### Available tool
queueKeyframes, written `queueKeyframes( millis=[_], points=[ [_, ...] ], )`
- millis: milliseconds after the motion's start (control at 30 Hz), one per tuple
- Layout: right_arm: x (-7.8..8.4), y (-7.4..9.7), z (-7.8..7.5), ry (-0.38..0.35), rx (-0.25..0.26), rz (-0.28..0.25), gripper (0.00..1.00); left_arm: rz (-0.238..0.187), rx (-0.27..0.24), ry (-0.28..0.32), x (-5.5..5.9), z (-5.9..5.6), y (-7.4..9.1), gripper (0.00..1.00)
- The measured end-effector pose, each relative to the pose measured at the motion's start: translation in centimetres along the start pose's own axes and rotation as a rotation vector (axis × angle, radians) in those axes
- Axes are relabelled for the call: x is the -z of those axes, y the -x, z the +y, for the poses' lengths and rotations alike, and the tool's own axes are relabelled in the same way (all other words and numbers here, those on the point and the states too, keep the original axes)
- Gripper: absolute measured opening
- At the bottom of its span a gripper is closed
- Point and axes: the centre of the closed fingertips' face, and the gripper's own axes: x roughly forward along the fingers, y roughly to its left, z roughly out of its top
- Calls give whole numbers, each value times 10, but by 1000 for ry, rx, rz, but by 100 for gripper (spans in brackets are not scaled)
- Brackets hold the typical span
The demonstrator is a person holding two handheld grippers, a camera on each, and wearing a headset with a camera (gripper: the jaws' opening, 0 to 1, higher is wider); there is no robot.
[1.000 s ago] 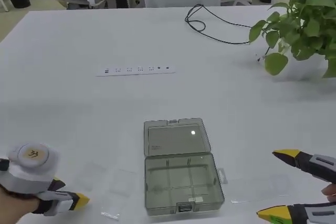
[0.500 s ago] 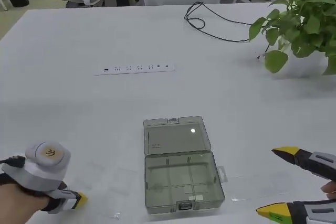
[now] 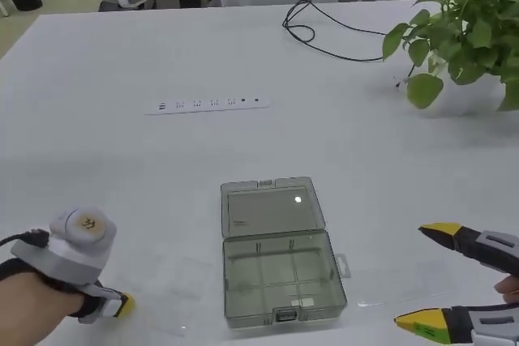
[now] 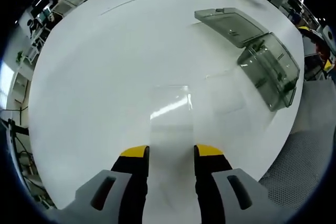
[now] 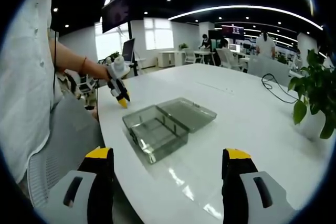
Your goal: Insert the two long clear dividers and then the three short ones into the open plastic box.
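A: Where is everything sitting?

B: The box (image 3: 280, 277) is lying open near the table (image 3: 122, 54) edge, with its lid (image 3: 272, 210) folded flat behind it. Clear dividers (image 4: 170, 106) are lying flat on the table to its left, just ahead of the left gripper (image 4: 172, 151).

A: Is that gripper holding one?

B: Not as far as I'm seeing. Its jaws are standing partly apart, tips low over the table, with nothing pinched between them. The right gripper (image 5: 168, 156) is hovering on the box's other side, spread wide and empty.

A: What's worrying you?

B: The dividers are lying flat and looking slippery. The tips may be skating over one instead of catching an edge, or nudging it off the near table edge. They're also barely showing against the white top, so I'm risking taking a short one when a long one is due first. I'm not telling the lengths apart here.

A: And the box?

B: It's looking light. A divider going in askew could be shoving it along unless the right gripper is bracing it.
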Motion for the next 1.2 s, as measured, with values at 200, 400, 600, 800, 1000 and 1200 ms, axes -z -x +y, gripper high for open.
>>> queueKeyframes(
  millis=[200,400,600,800,1000,1200],
  points=[
    [1,1,1,-3,3,1,85,14,0,-1,0,0,0,32],
    [0,0,2,-5,4,-4,85,29,4,-8,0,0,-1,32],
    [2,0,2,-6,4,-2,85,33,13,-32,1,-3,2,32],
    [4,0,1,-8,9,3,84,20,36,-9,2,-5,5,31],
    [3,-1,2,-7,9,2,84,2,54,16,1,-7,6,30],
    [2,-2,2,-3,6,3,84,-28,69,49,0,-9,10,30]
  ],
)
